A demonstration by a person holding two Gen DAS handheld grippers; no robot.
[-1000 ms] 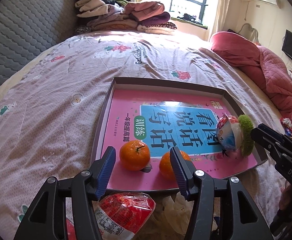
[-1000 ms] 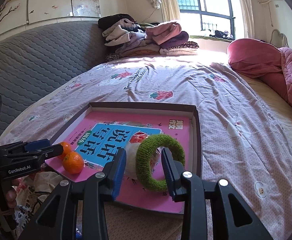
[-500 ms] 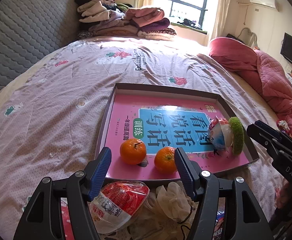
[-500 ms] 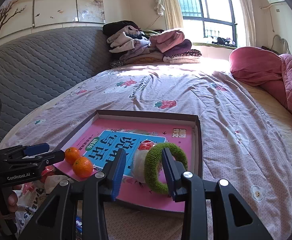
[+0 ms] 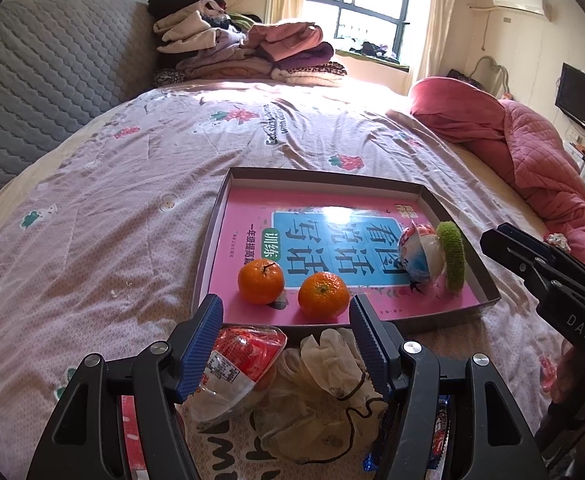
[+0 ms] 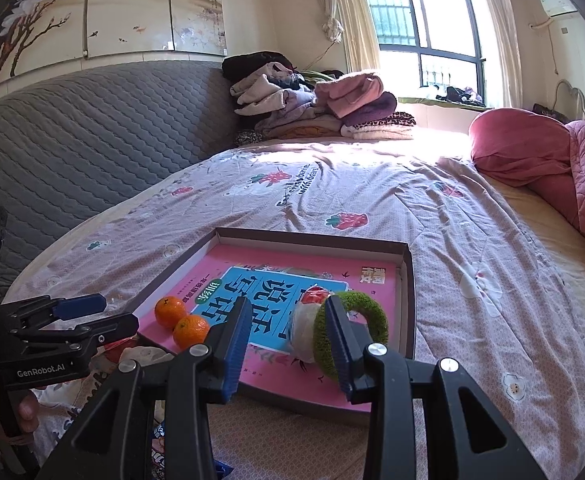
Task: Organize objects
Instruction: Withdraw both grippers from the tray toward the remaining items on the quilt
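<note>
The bed took up most of the room, its pinkish flowered cover spread wide, and near its front edge lay the shallow cardboard tray that the sorting seemed to be about. A pink workbook lined the bottom of the tray, and four things already sat on it: two tangerines side by side at the near edge, and toward the right-hand corner a wrapped snack cup with a green fuzzy ring leaning against it. That much looked done. What was left, as far as I could judge, lay outside the tray on the near side: a red-topped snack cup in clear plastic, a pale drawstring pouch just beside it, and a blue-and-red wrapper half hidden under the tool. The left gripper hung above these, its jaws having just been opening and now standing wide, with the red cup and pouch seen between them but nothing pressed by the pads. The right gripper hovered short of the tray's near right corner, jaws partly apart and empty, framing the wrapped cup and green ring without touching either. So I reckoned the job roughly half finished, with the loose things in front yet to go in.
</note>
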